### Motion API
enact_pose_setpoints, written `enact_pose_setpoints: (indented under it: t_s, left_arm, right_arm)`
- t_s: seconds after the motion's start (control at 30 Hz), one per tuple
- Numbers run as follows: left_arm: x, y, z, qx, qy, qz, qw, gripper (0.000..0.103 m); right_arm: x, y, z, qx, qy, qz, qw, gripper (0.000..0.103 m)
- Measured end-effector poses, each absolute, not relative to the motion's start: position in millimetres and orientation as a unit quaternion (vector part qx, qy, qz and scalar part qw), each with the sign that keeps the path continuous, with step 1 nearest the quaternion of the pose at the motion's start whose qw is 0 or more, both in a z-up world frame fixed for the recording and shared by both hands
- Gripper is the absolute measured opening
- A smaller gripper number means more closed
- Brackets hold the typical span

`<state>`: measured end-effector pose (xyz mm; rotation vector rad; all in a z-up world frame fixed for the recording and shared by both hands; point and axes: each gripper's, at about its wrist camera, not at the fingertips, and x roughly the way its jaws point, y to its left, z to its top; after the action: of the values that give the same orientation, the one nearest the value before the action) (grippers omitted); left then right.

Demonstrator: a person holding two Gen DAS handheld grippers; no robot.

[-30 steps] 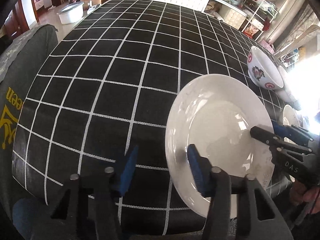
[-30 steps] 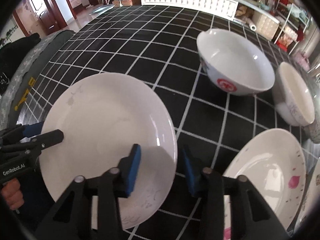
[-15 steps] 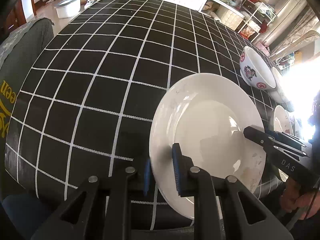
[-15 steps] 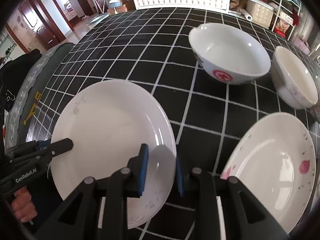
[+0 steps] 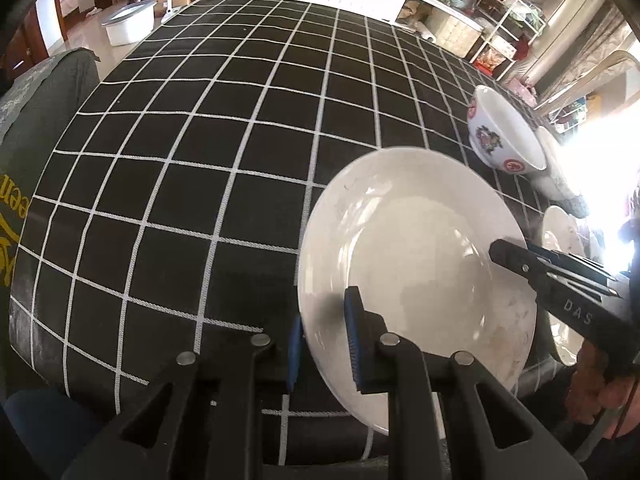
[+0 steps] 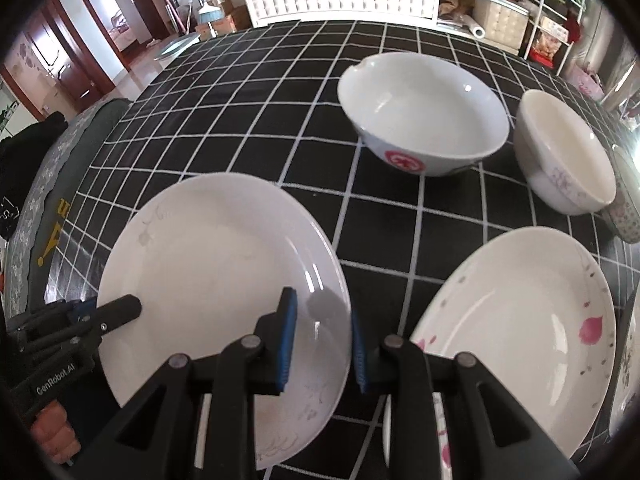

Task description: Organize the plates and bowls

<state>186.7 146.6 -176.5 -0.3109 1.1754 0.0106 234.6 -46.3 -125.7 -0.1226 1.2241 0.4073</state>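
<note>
Both grippers, left (image 5: 323, 342) and right (image 6: 323, 344), clamped opposite rims of plate (image 6: 216, 280) near counter's (image 5: 200, 128) near edge. Step: lifting. Next likely stacking onto flowered plate (image 6: 520, 320).

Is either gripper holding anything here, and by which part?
Both hold the plain white plate by its rim, on opposite sides: the left gripper at the left edge, the right gripper at the right edge.

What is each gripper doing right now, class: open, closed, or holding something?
Left gripper: closed on the white plate's rim.
Right gripper: closed on the same plate's opposite rim.
</note>
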Motion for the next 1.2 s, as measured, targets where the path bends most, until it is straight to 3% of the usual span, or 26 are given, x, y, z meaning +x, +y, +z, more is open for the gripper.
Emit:
enact_pose_setpoints:
  t_s: [0.4, 0.77, 1.2]
  left_arm:
    - [168, 144, -146, -0.119, 0.518, 0.049, 0.846, 0.017]
    - [145, 22, -102, -0.091, 0.506, -0.083, 0.854, 0.017]
    - [164, -34, -94, -0.090, 0.509, -0.123, 0.847, 0.017]
  right_arm:
    - [209, -83, -76, -0.050, 0.513, 0.183, 0.837, 0.029]
    - [166, -179, -44, 0.026, 0.493, 0.154, 0.856, 0.029]
    - [162, -251, -50, 0.059, 0.478, 0.109, 0.870, 0.029]
